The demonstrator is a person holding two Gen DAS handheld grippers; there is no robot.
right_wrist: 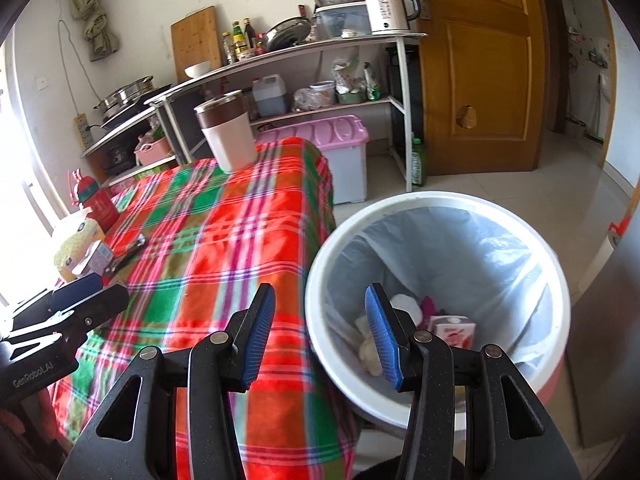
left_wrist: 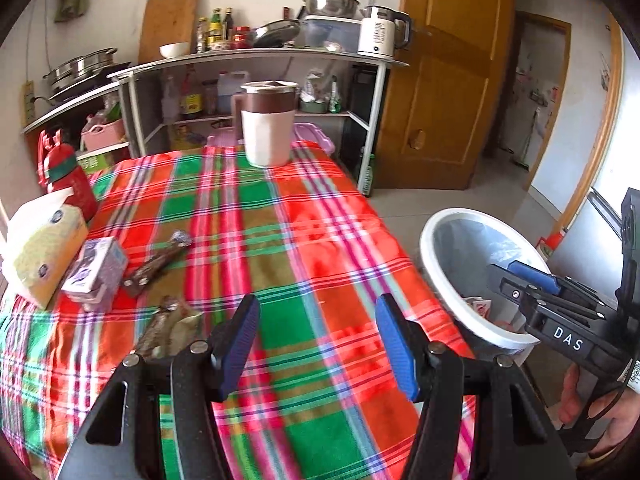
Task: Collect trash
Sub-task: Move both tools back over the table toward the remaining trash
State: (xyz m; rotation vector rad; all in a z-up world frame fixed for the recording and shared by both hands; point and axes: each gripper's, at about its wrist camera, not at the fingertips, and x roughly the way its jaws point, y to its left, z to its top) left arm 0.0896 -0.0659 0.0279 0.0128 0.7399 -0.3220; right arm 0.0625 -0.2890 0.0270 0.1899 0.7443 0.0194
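Observation:
My left gripper (left_wrist: 318,344) is open and empty above the plaid tablecloth (left_wrist: 248,216). A crumpled brown wrapper (left_wrist: 168,326) lies just left of its left finger. A long brown wrapper (left_wrist: 156,264) and a small purple carton (left_wrist: 96,270) lie farther left. My right gripper (right_wrist: 320,336) is open and empty over the rim of the white lined bin (right_wrist: 440,276), which holds a pink carton (right_wrist: 454,330) and other scraps. The right gripper also shows in the left wrist view (left_wrist: 528,280), over the bin (left_wrist: 444,240).
A tissue pack (left_wrist: 44,256), a red bottle (left_wrist: 68,172) and a white-and-brown jug (left_wrist: 268,124) stand on the table. Shelves with kitchenware, a pink-lidded box (right_wrist: 340,152), a green bottle (right_wrist: 418,162) and a wooden door (right_wrist: 484,68) are behind.

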